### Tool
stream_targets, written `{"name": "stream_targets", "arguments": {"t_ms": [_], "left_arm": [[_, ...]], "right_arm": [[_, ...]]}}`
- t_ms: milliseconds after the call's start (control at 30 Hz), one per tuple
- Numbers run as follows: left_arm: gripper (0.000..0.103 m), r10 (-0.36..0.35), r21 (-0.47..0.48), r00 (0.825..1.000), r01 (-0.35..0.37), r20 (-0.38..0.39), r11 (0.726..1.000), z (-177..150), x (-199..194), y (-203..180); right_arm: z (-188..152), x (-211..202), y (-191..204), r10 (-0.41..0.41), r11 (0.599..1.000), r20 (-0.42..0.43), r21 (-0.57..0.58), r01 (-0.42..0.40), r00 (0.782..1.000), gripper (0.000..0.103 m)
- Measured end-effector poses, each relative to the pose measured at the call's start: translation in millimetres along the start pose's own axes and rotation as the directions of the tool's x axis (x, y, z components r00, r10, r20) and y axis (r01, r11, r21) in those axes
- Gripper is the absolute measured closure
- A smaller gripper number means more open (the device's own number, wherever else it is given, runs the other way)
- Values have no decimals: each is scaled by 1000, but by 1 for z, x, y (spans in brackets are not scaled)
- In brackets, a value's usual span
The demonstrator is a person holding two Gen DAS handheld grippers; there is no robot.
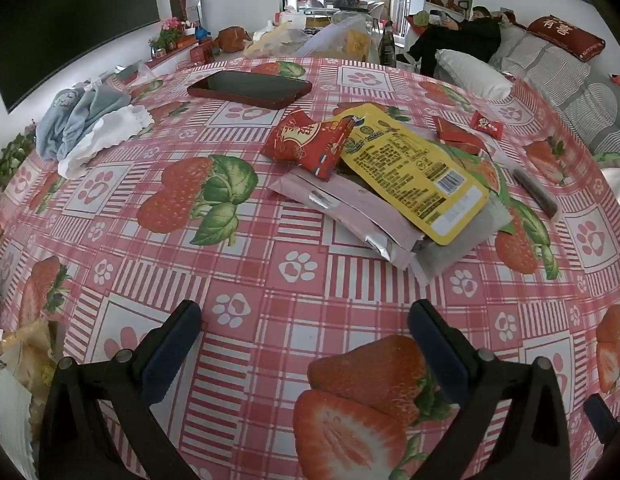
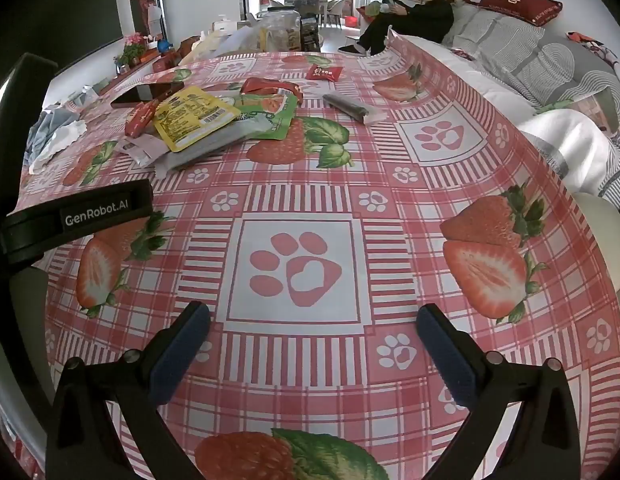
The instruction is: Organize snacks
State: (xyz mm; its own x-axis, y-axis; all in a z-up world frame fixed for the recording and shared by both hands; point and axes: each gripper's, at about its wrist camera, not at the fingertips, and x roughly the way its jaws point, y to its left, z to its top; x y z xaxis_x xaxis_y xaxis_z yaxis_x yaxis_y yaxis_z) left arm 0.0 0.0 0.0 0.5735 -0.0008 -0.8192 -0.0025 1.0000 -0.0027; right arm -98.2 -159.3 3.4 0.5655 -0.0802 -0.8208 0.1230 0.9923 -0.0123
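Observation:
A pile of snack packets lies on the strawberry tablecloth (image 1: 246, 280): a red packet (image 1: 306, 142), a yellow packet (image 1: 414, 170) on a pink one (image 1: 350, 208), with a green packet (image 2: 270, 110) beneath. A dark bar (image 1: 536, 192) and a small red candy (image 1: 486, 123) lie to the right. My left gripper (image 1: 306, 316) is open and empty, short of the pile. My right gripper (image 2: 314, 320) is open and empty over bare cloth (image 2: 302, 208), well short of the pile (image 2: 194, 120).
A phone in a red case (image 1: 250, 88) lies behind the pile. Crumpled blue and white cloth (image 1: 90, 128) sits at the left. More packets (image 1: 18, 376) show at the lower left edge. A sofa with cushions (image 2: 530, 56) and a person (image 2: 414, 16) lie to the right.

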Motion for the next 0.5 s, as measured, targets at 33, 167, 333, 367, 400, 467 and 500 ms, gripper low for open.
{"name": "stream_targets", "arguments": {"t_ms": [33, 167, 333, 367, 400, 467, 500], "left_arm": [[0, 0, 0, 1000, 0, 0, 1000, 0, 0, 0], [0, 0, 0, 1000, 0, 0, 1000, 0, 0, 0], [0, 1, 0, 1000, -1, 0, 1000, 0, 0, 0], [0, 0, 0, 1000, 0, 0, 1000, 0, 0, 0], [0, 0, 0, 1000, 0, 0, 1000, 0, 0, 0], [0, 1, 1, 1000, -1, 0, 1000, 0, 0, 0], [0, 2, 0, 1000, -2, 0, 1000, 0, 0, 0]], "right_arm": [[0, 0, 0, 0, 1000, 0, 0, 0, 1000, 0], [0, 0, 1, 0, 1000, -3, 0, 0, 1000, 0], [11, 5, 0, 9, 1000, -127, -5, -10, 992, 0], [15, 9, 0, 17, 1000, -168, -16, -20, 986, 0], [19, 12, 0, 28, 999, -206, -33, -35, 978, 0], [19, 11, -2, 52, 997, -247, -41, -64, 968, 0], [19, 9, -6, 84, 995, -264, -24, -94, 961, 0]]}}
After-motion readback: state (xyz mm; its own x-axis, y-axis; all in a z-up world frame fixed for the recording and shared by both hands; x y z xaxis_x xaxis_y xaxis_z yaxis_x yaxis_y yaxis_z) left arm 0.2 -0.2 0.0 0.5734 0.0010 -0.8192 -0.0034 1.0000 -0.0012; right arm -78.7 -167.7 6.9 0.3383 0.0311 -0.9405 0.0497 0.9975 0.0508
